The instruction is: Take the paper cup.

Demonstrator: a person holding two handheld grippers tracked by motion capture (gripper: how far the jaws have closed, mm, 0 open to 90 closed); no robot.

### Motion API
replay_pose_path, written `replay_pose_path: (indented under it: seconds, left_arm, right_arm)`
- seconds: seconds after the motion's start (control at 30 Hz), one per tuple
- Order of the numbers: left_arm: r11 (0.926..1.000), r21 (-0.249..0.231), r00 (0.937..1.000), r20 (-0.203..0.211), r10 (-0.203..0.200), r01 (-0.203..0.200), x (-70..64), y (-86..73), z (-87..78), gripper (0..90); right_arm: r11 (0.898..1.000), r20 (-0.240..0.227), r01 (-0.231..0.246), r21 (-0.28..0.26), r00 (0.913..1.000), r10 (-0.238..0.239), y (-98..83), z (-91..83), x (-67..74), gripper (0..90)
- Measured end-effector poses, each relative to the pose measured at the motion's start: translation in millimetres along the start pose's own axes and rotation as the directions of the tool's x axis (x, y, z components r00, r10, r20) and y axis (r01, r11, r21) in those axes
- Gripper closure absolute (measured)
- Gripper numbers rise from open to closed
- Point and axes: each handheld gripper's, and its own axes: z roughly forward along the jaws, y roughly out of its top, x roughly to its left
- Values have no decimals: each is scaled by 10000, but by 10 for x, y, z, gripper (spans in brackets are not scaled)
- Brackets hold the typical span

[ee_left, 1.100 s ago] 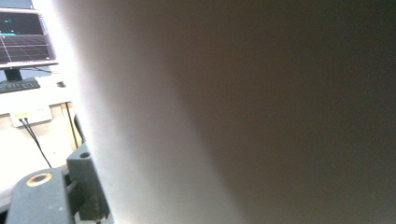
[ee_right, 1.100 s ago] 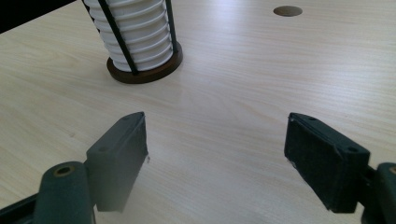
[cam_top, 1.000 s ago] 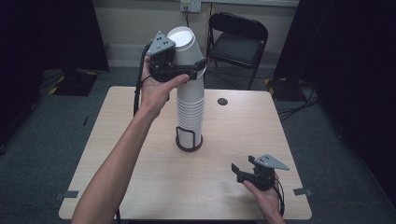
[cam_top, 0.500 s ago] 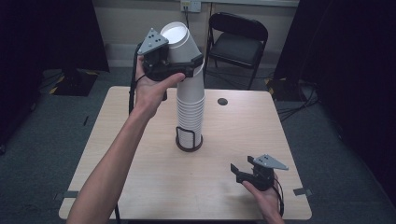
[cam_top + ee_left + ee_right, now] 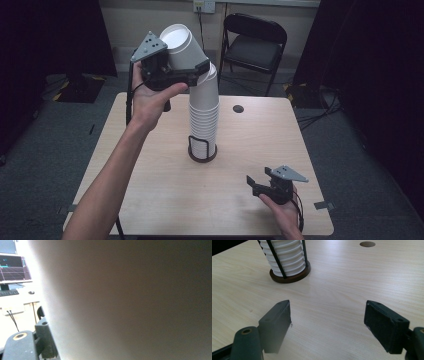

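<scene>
A tall stack of white paper cups stands in a black wire holder with a round brown base at the table's middle. My left gripper is raised over the stack's top, shut on the uppermost white cup. That cup tilts left, and its bottom still touches the stack's top. Its wall looms close in the left gripper view, beside one black finger. My right gripper rests low near the front right edge, open with nothing in it. From its camera, the stack lies ahead of the wide jaws.
The wooden table has a small round hole at the back right. A black folding chair stands behind the table. A monitor sits on a desk in the left gripper view.
The left gripper has pulled the top cup up and to the left, tilting it off the stack. The right gripper has stayed still.
</scene>
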Motion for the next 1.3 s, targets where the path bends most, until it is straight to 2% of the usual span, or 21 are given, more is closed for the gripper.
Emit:
replay_pose_path:
  seconds: [0.03,0.13,0.33,0.4,0.47,0.5,0.57,0.63,0.7,0.77,0.87,0.97,1.07,1.17,1.3]
  left_arm:
    - [10000,51,9999,-88,-83,83,-8,-4,-21,125]
    - [9995,60,9994,90,-326,326,-41,-23,-69,125]
    - [9993,160,9993,184,-327,324,-101,-55,-182,125]
    - [9994,265,9994,248,-240,233,-130,-62,-225,125]
    - [9997,245,10000,80,53,-55,-191,-59,-285,126]
    - [9997,169,9997,174,154,-157,-230,-56,-319,125]
    - [9997,202,9988,487,107,-117,-290,-57,-366,125]
    - [9994,261,9989,403,237,-247,-333,-74,-393,125]
    - [9995,263,9985,516,188,-202,-360,-103,-405,125]
    - [9989,375,9979,589,273,-295,-386,-141,-411,125]
    - [9984,544,9967,802,80,-124,-409,-226,-399,125]
    - [9981,615,9971,755,46,-92,-429,-341,-381,125]
    - [9967,789,9963,812,-268,203,-471,-432,-369,125]
    - [9962,872,9956,929,-131,49,-549,-515,-381,125]
    - [9939,1088,9924,1192,-302,171,-626,-639,-359,125]
  right_arm:
    - [10000,3,-4,1,10000,4,0,0,0,211]
    - [10000,-7,-13,15,10000,13,1,6,2,211]
    - [10000,-9,-9,-9,10000,9,0,2,7,212]
    - [10000,-13,-19,-8,10000,19,-1,2,7,212]
    - [10000,-13,-6,1,10000,6,-1,3,10,212]
    - [10000,-39,-4,-7,10000,4,-1,3,12,213]
    - [10000,-27,6,16,10000,-6,-1,1,17,212]
    - [10000,-33,35,0,10000,-35,-2,7,16,213]
    - [10000,-58,21,-19,10000,-21,-1,6,27,213]
    - [10000,-39,49,-13,10000,-49,0,-2,34,213]
    - [10000,-24,29,-37,10000,-29,0,0,31,213]
    - [10000,-43,38,-18,10000,-38,0,0,31,214]
    - [9999,8,118,-103,9999,-118,-1,-3,34,216]
    - [9996,-34,200,-194,9998,-200,0,-7,43,217]
    - [9996,-134,176,-218,9997,-179,0,-6,57,217]
